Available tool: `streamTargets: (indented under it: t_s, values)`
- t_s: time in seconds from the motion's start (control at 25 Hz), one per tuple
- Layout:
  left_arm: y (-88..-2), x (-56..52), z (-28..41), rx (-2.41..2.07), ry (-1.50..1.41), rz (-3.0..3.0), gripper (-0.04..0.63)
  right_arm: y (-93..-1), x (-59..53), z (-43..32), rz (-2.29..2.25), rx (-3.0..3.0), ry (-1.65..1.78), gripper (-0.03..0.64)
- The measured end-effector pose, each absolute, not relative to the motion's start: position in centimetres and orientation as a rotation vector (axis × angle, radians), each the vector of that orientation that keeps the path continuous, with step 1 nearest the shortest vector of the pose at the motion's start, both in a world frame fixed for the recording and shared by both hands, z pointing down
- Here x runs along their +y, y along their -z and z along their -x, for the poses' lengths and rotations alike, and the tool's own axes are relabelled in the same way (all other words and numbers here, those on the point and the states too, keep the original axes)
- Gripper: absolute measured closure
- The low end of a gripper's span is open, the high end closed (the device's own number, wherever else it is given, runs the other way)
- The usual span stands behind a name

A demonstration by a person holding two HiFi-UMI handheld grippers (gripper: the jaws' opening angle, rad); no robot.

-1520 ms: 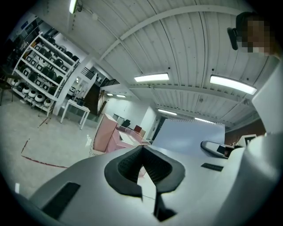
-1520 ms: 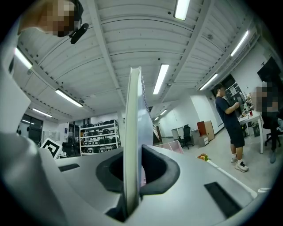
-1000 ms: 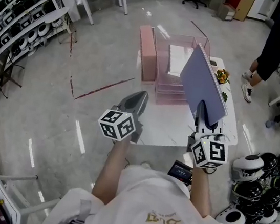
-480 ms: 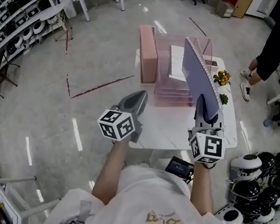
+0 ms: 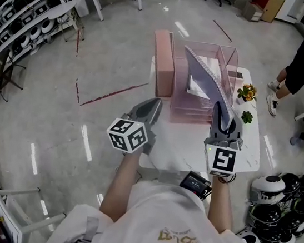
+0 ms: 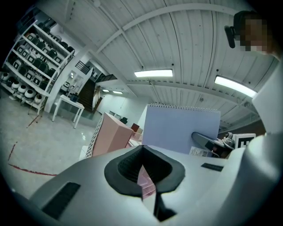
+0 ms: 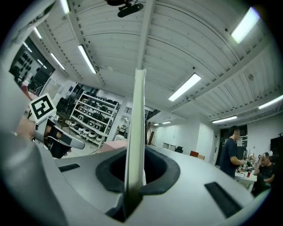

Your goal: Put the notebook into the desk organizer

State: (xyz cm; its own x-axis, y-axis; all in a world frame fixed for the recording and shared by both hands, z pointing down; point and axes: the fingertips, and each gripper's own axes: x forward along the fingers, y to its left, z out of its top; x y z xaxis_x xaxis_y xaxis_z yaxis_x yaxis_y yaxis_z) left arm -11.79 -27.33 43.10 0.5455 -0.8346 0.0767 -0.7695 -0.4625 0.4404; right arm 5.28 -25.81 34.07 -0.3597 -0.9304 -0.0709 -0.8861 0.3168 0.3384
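Tipped forward since a second ago, the lilac spiral notebook (image 5: 207, 82), pinched at its near edge by the right tool (image 5: 219, 112), leans over the pink desk organizer (image 5: 190, 108) just ahead, with lowering and release apparently left to do, while the left tool (image 5: 154, 105) sits closed and empty.

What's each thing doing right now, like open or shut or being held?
notebook, closed, tilted, held by its lower edge
desk organizer, upright, open at the top
right gripper, fingers shut on the notebook
left gripper, fingers shut, empty
pink box, standing beside the desk organizer
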Motion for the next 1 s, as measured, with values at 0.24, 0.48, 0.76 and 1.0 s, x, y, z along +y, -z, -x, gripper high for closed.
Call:
streamTargets:
  t_s: [0.24, 0.48, 0.76, 1.0]
  values:
    - [-44.2, -28.6, 11.5, -1.296, 0.195, -2.341, 0.577, -34.5, -28.1, -5.2, -1.693, -2.408, 0.541, 0.577]
    - [-45.3, -29.8, 11.3, -1.294, 0.193, -2.315, 0.577, -34.8, -30.0, -5.4, -1.633, -2.233, 0.716, 0.577]
    - [-45.6, -30.8, 11.2, -1.287, 0.198, -2.301, 0.577, -36.9, -30.8, -4.0, -1.525, -2.133, 0.788, 0.576]
    - [-46.3, -31.1, 11.2, -1.284, 0.192, -2.289, 0.577, -39.6, -30.7, -2.1, -1.397, -2.065, 0.848, 0.576]
